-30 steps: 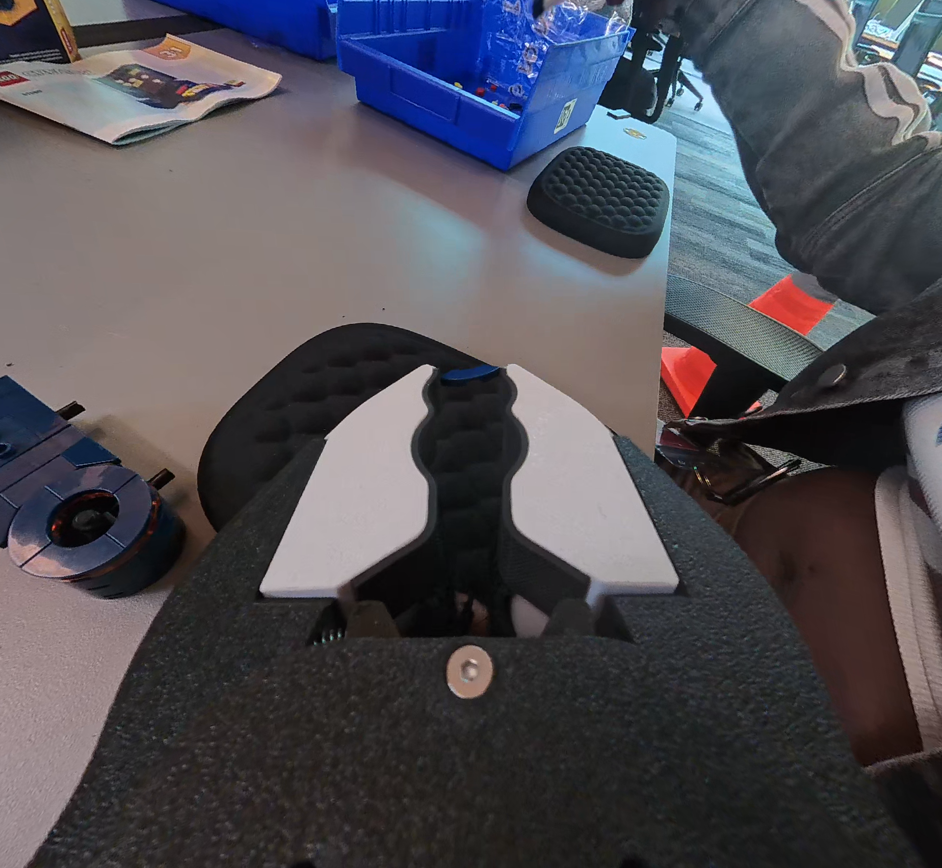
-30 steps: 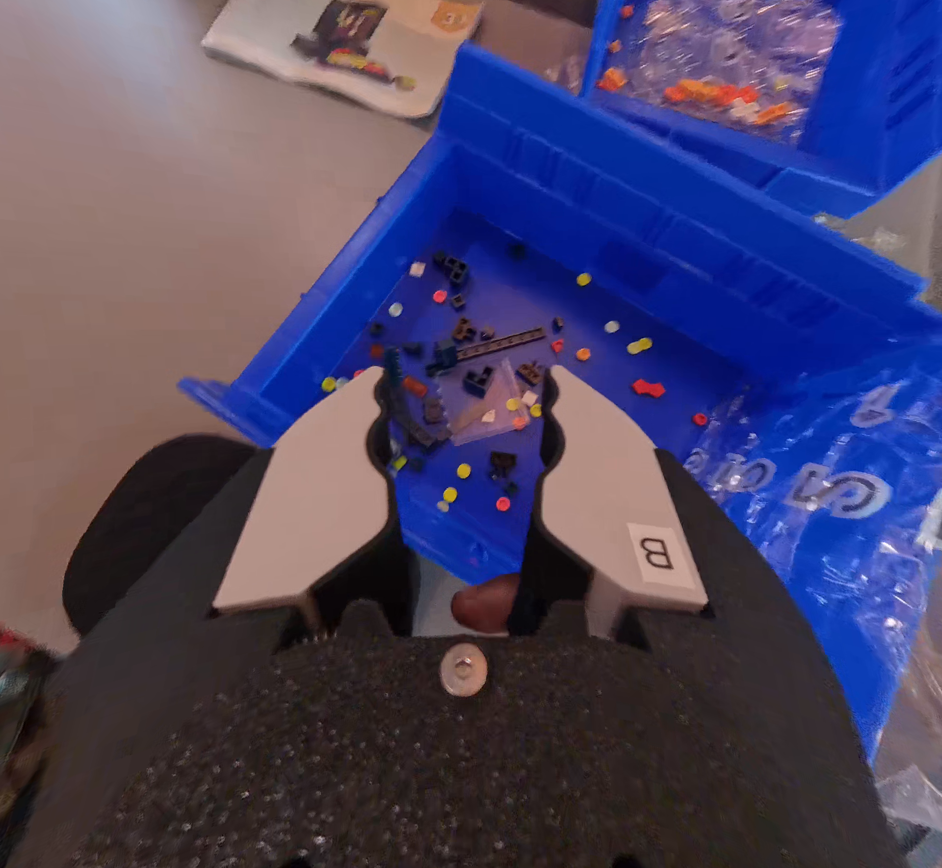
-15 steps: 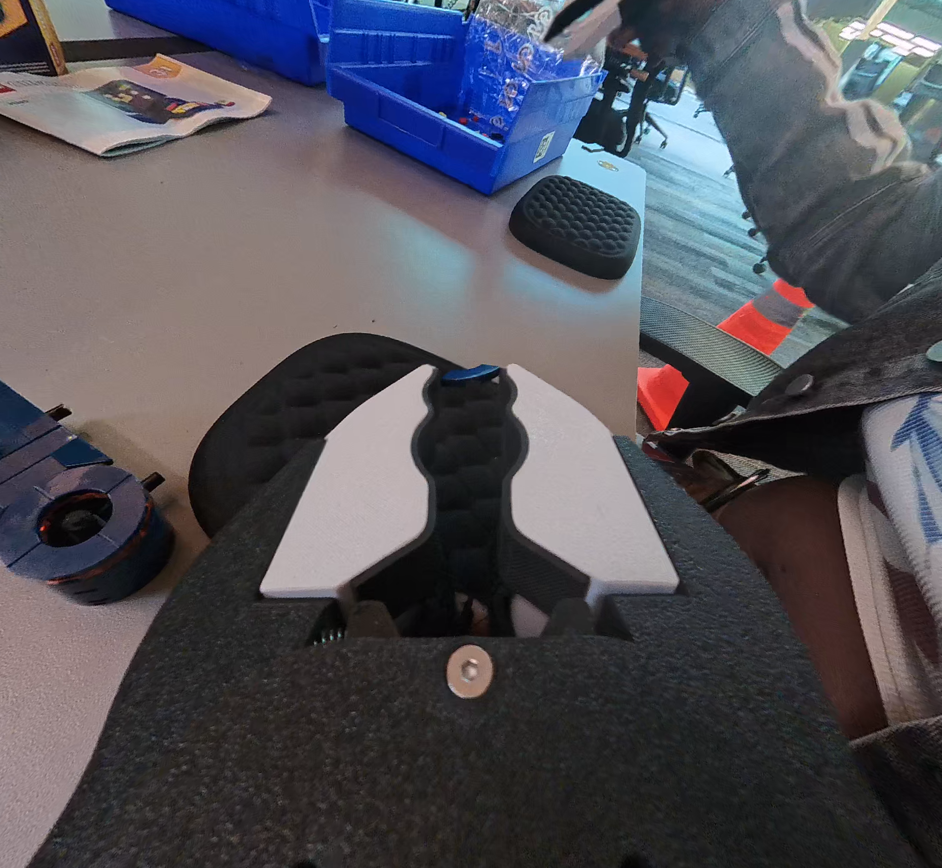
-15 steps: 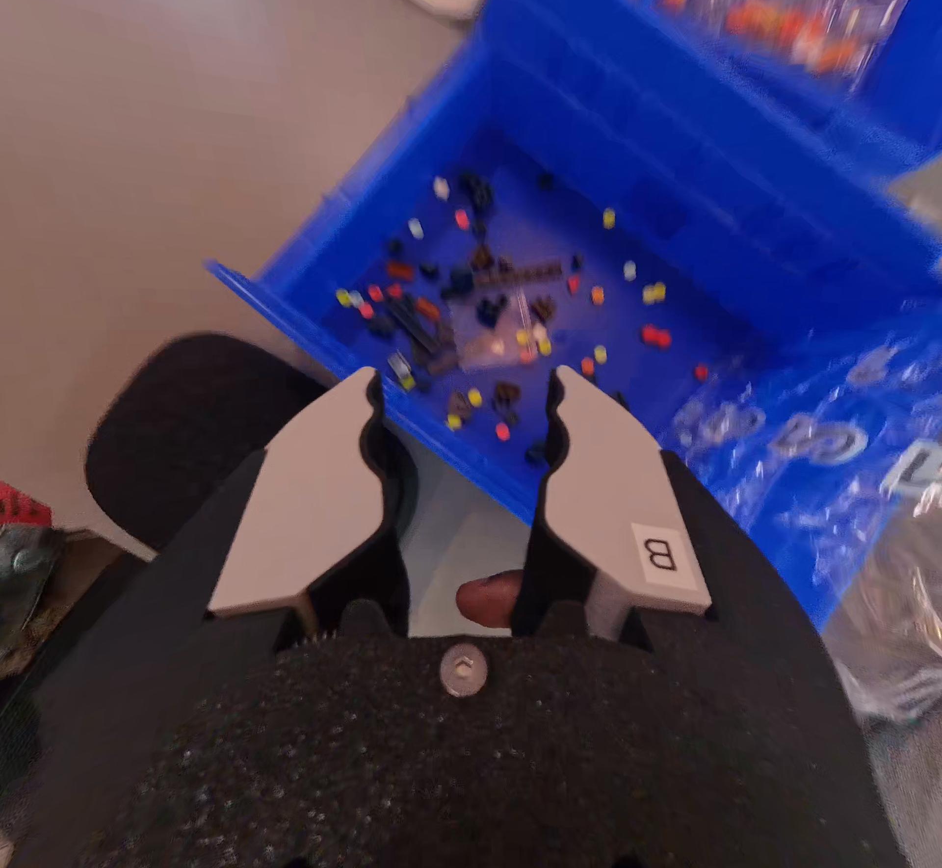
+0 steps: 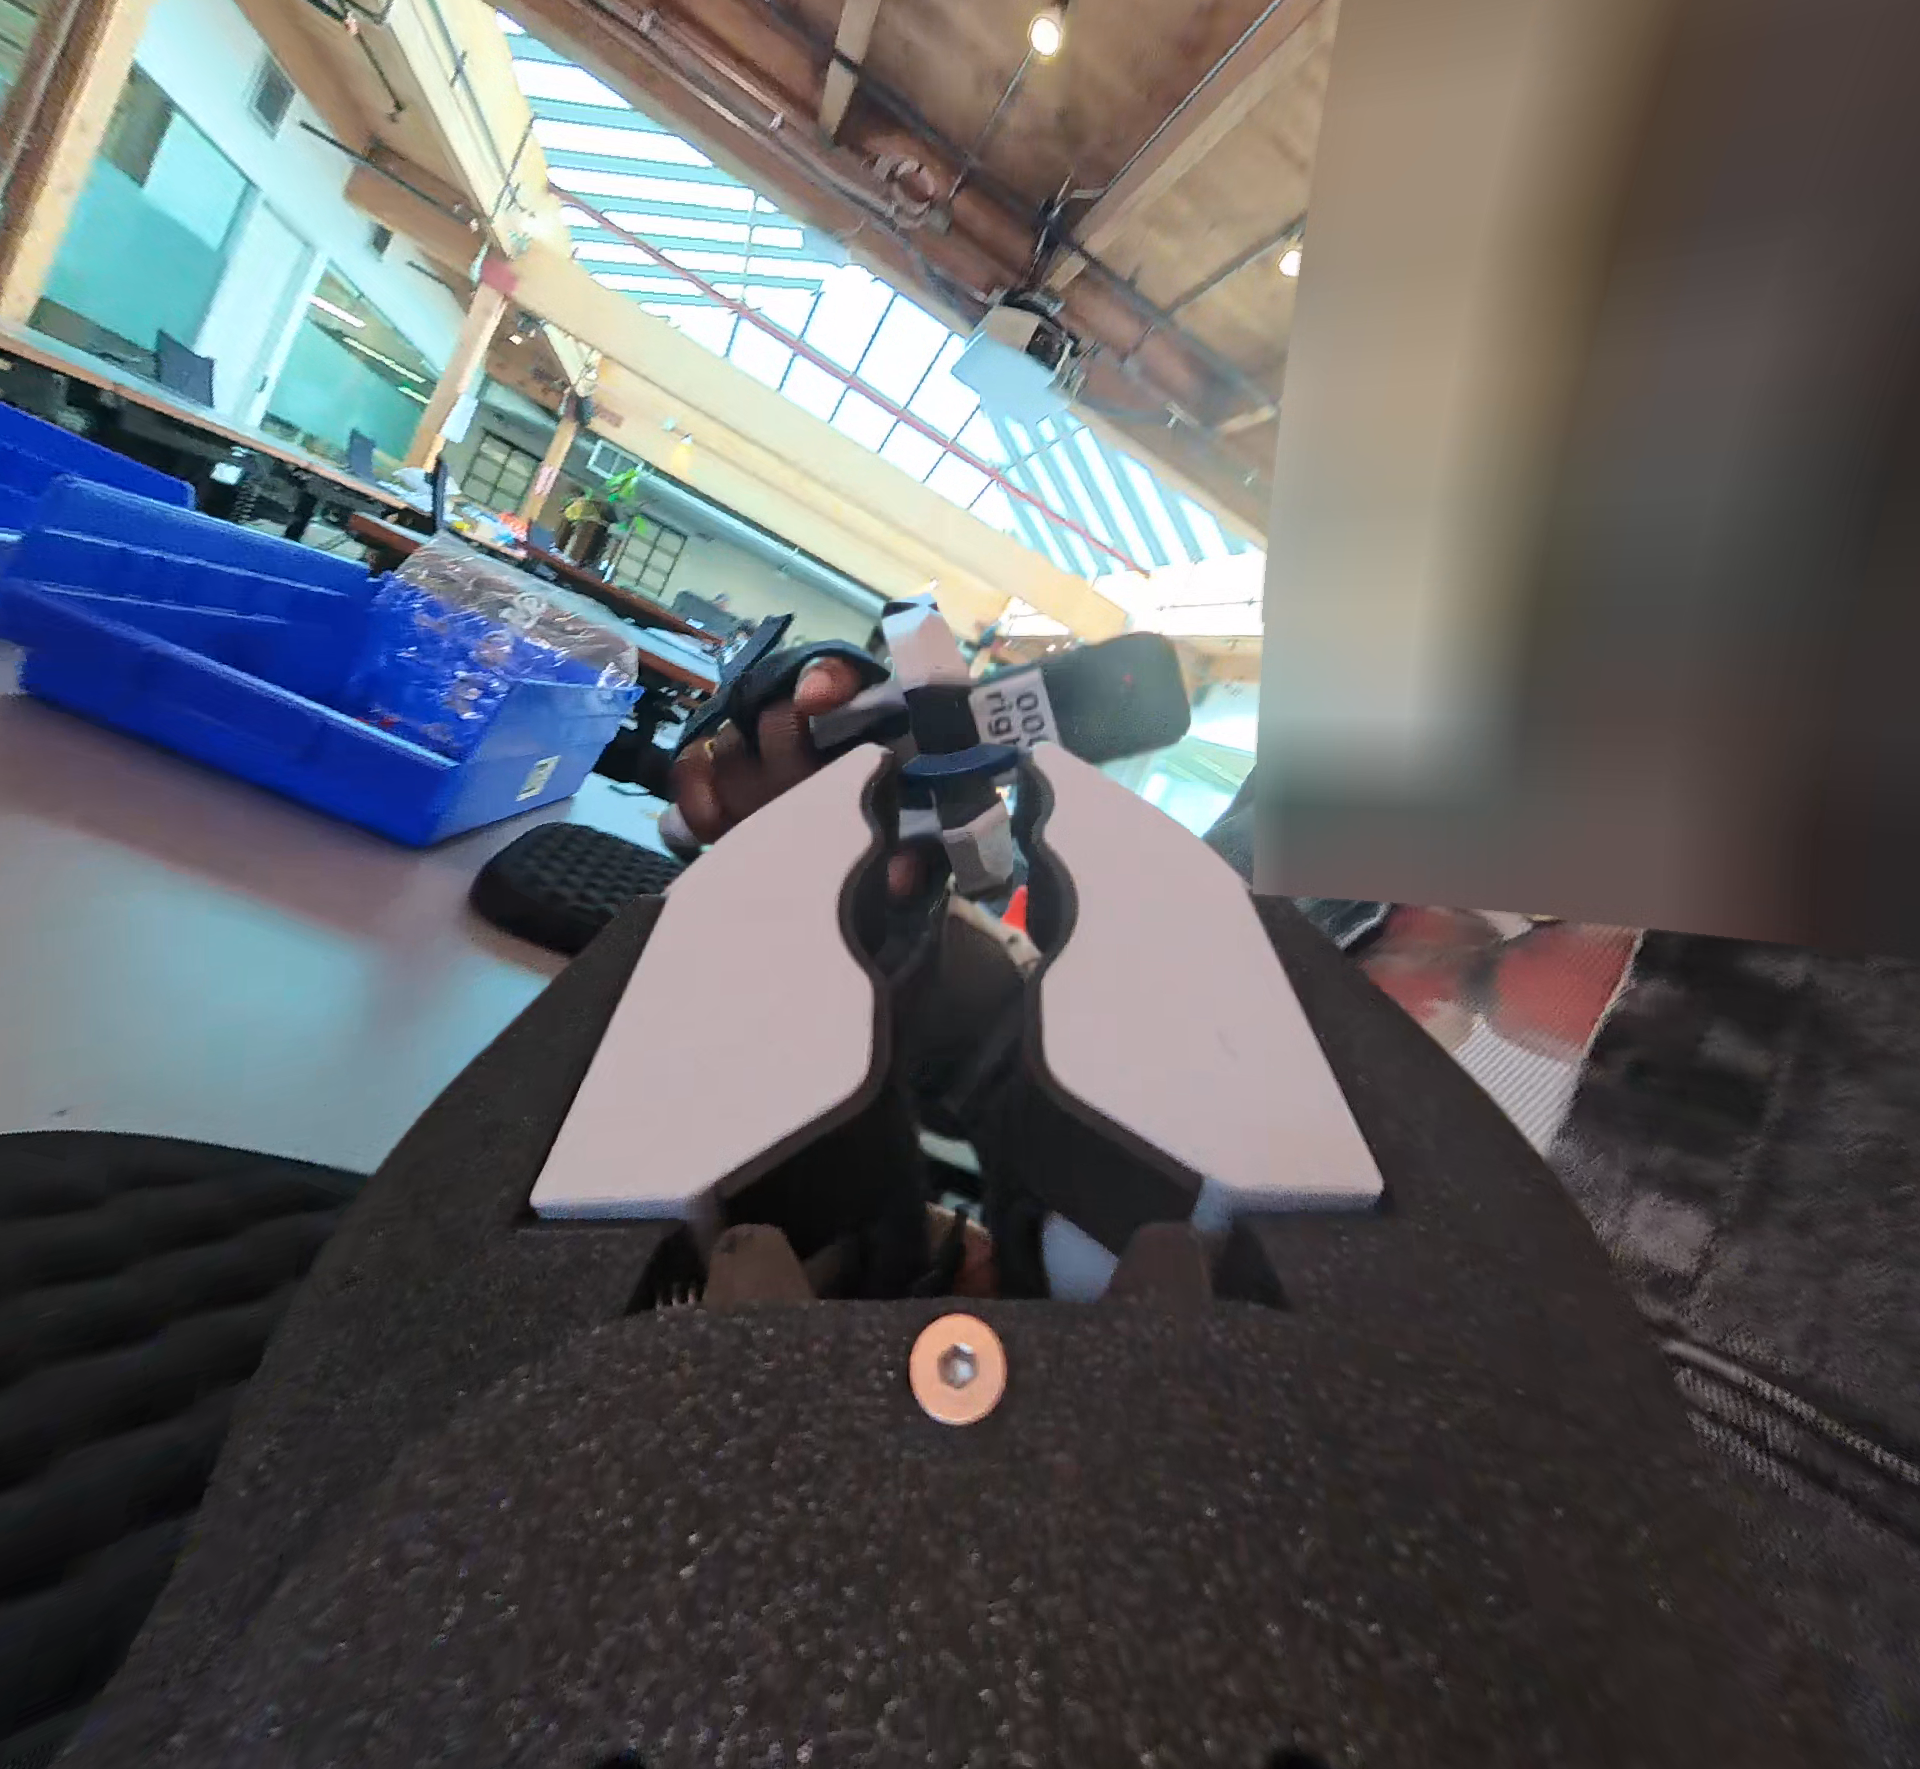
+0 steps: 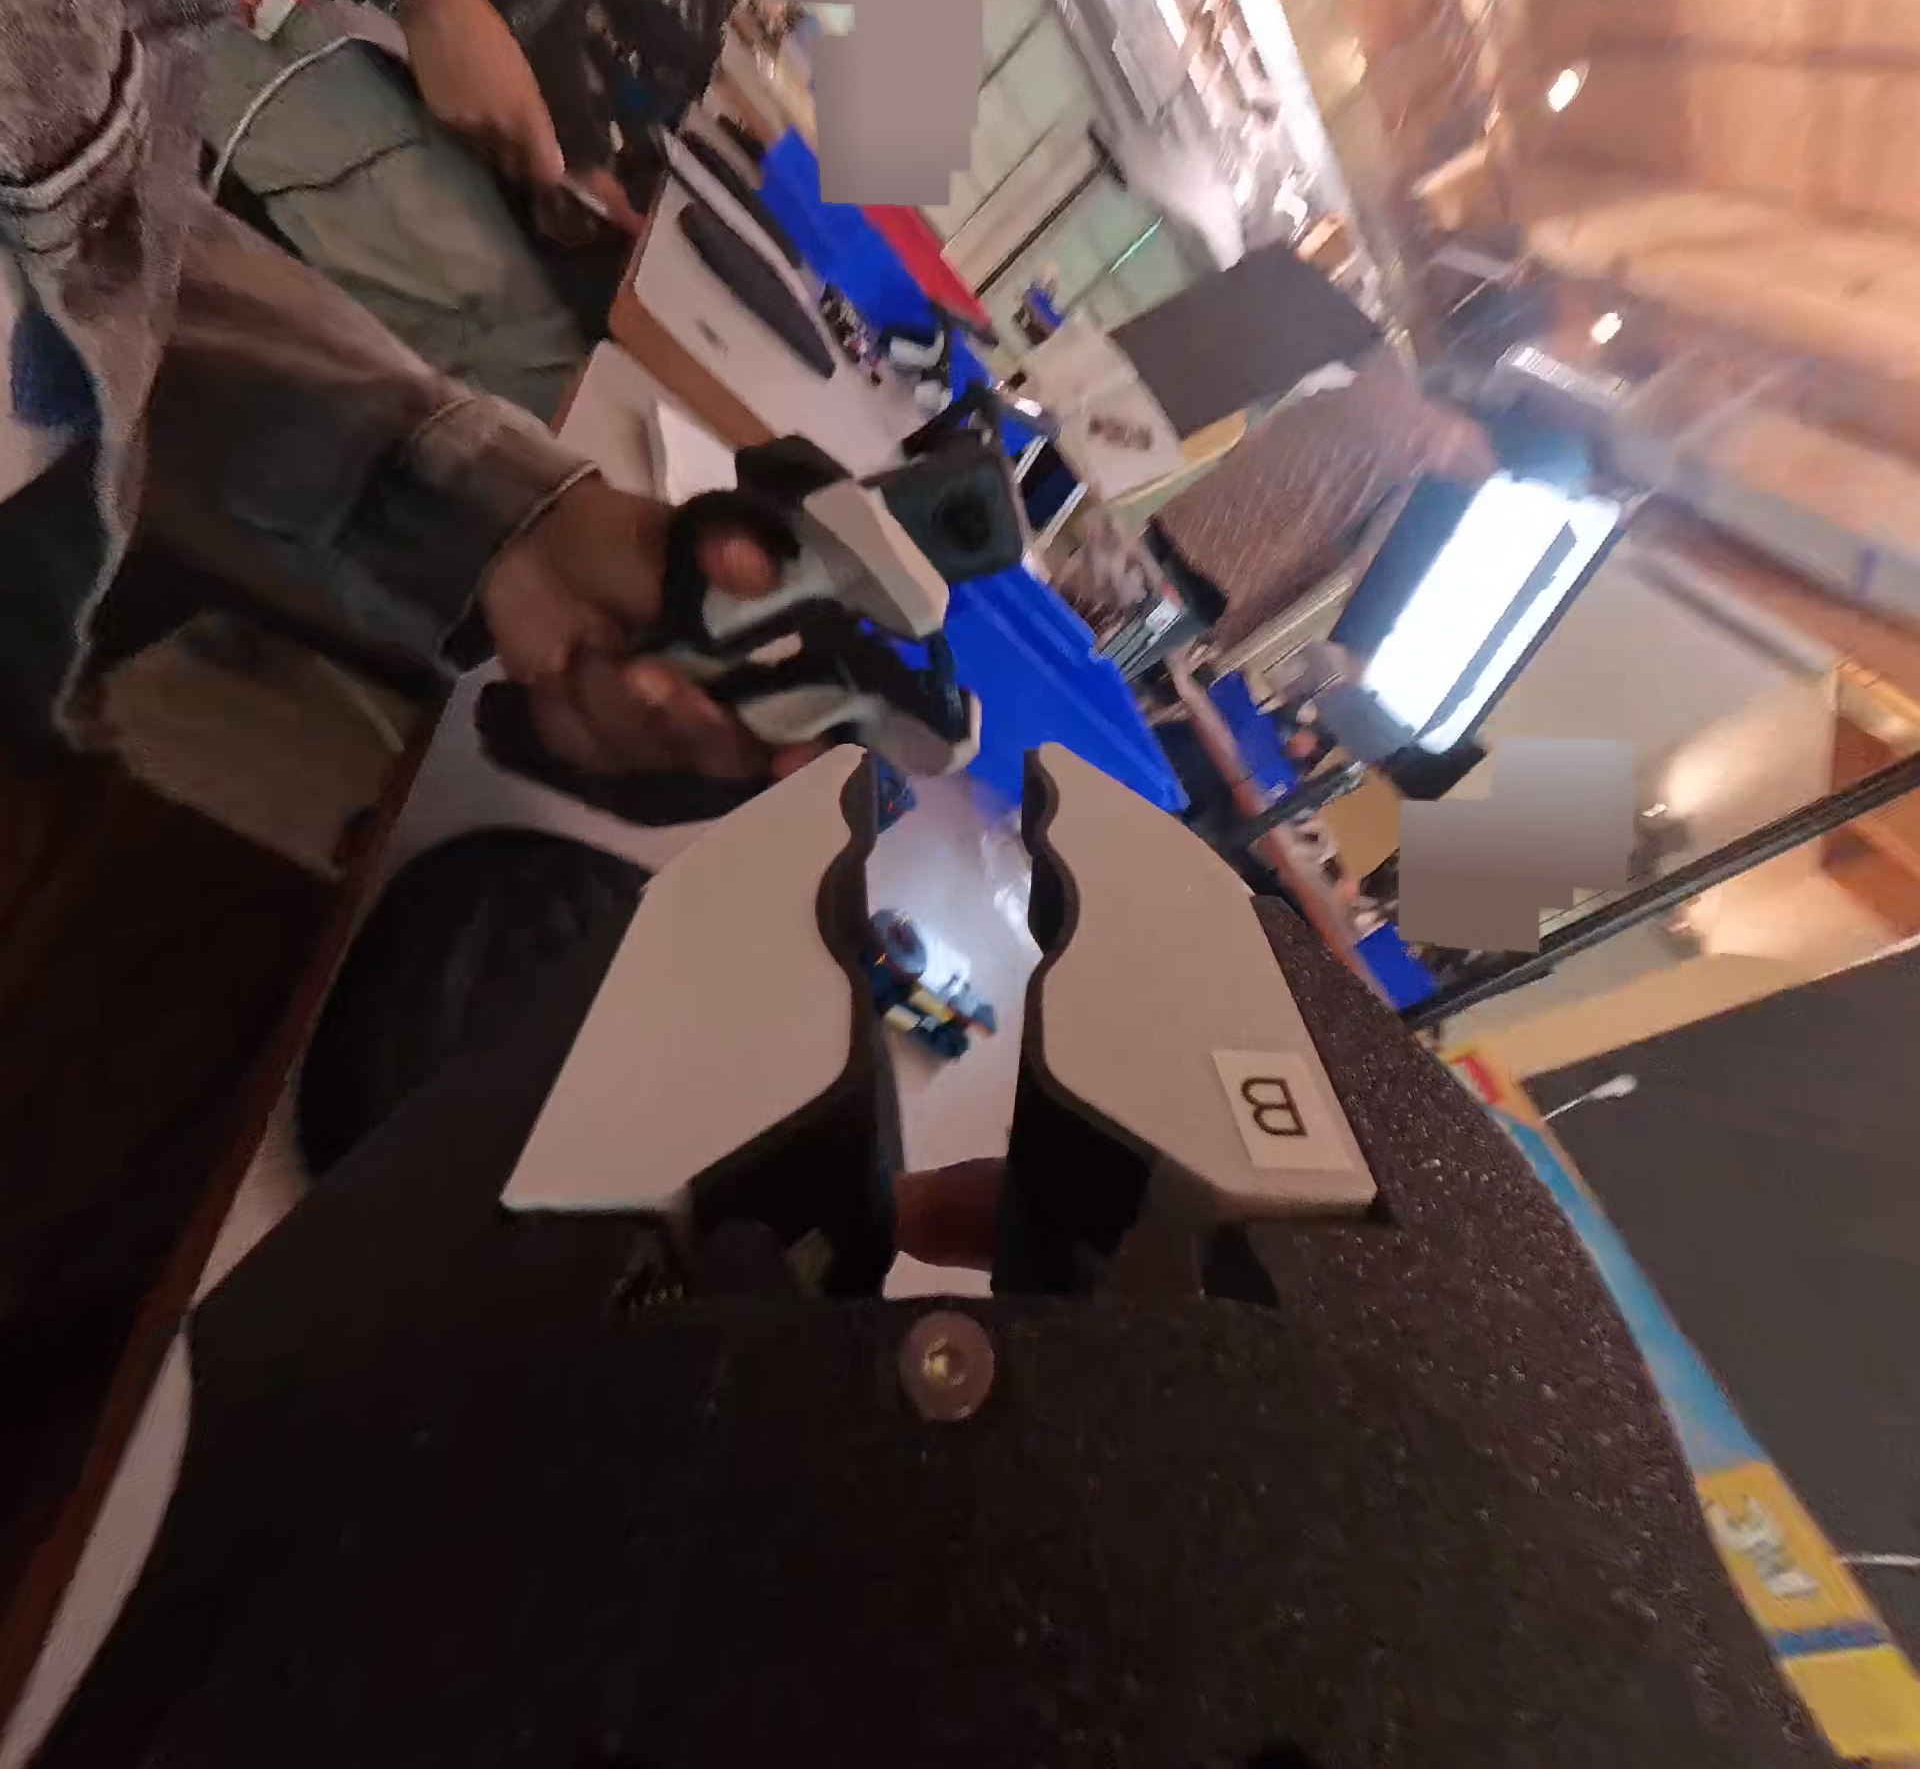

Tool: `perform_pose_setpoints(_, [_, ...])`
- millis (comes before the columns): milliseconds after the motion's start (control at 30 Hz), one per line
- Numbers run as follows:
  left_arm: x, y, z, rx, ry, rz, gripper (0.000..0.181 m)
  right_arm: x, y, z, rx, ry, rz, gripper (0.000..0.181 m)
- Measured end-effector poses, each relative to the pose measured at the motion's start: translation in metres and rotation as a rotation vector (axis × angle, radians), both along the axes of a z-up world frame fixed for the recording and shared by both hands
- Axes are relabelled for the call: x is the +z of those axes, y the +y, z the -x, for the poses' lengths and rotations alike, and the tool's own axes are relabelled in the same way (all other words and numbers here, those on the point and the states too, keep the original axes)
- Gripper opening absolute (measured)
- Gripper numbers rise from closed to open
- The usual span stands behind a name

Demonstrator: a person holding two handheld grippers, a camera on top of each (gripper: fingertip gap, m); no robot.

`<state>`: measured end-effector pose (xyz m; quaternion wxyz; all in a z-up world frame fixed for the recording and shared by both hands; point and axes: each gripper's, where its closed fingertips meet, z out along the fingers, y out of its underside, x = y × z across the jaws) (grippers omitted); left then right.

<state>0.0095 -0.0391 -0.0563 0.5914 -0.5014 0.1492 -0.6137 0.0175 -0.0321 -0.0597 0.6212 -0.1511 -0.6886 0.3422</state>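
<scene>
Two grippers face each other above the grey table (image 5: 208, 940). Left gripper (image 5: 956, 769) pinches a small dark-blue round plastic piece (image 5: 956, 765), apparently presenting it; right gripper (image 6: 945, 769) gapes, empty.

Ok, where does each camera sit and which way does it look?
Left wrist view: on the left gripper, tilted up past the grey table to the wooden ceiling; its white fingers pinch a small dark blue piece.
Right wrist view: on the right gripper, rolled sideways, looking across the table; its fingers are open, empty.
Shared: each shows the other gripper in a hand.
</scene>
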Motion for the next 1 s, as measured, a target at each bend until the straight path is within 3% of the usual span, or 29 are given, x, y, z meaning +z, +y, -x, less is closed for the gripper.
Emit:
perform_pose_setpoints(167, [0.000,-0.002,-0.006,-0.056,-0.042,0.034,0.021,0.005,-0.013,0.013,-0.007,0.058,-0.087,0.022])
perform_pose_setpoints(267, [-0.004,-0.002,-0.011,-0.066,-0.014,0.052,0.021,0.002,-0.016,0.013,-0.004,0.046,-0.129,0.003])
perform_pose_setpoints(333, [-0.008,0.000,-0.012,-0.050,0.024,0.060,0.021,-0.002,-0.014,0.011,-0.015,0.014,-0.119,0.003])
perform_pose_setpoints(433, [-0.017,0.007,-0.015,0.015,0.122,0.075,0.030,-0.008,-0.006,0.005,-0.041,-0.007,-0.066,0.003])
perform_pose_setpoints(533, [-0.032,0.021,-0.007,0.191,0.275,0.088,0.040,-0.008,0.019,-0.010,-0.132,0.000,0.041,0.003])
perform_pose_setpoints(667, [-0.048,0.038,0.010,0.418,0.491,0.106,0.055,0.017,0.094,-0.057,-0.376,0.078,0.261,0.003])
perform_pose_setpoints(767, [-0.046,0.046,0.019,0.557,0.537,0.053,0.089,0.038,0.188,-0.120,-0.694,0.155,0.442,0.002])
perform_pose_setpoints(867, [-0.054,0.053,0.021,0.622,0.610,0.029,0.112,0.008,0.278,-0.187,-0.996,0.045,0.733,0.003])
perform_pose_setpoints(1000, [-0.067,0.056,0.014,0.608,0.672,0.013,0.120,-0.027,0.331,-0.242,-1.146,-0.016,0.974,0.003])
